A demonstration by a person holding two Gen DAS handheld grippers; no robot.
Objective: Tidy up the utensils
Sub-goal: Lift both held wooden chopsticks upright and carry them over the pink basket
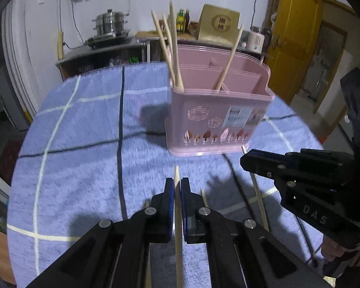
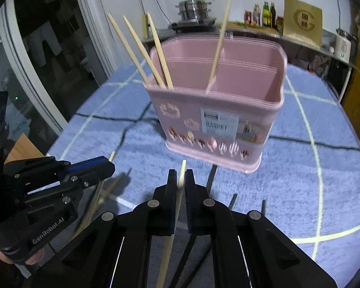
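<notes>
Chopsticks (image 2: 141,50) stand in pink basket (image 2: 228,110); both grippers' jaws each clamp one chopstick.

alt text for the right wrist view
The right gripper is shut on a light wooden chopstick above a blue checked tablecloth. Ahead stands a pink utensil basket already holding four chopsticks; the left gripper is at left.

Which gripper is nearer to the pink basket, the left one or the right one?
Right, but only slightly. The right gripper holds its chopstick just short of the pink basket, near its front right corner. The left gripper, also holding a chopstick, sits a little further back.
</notes>
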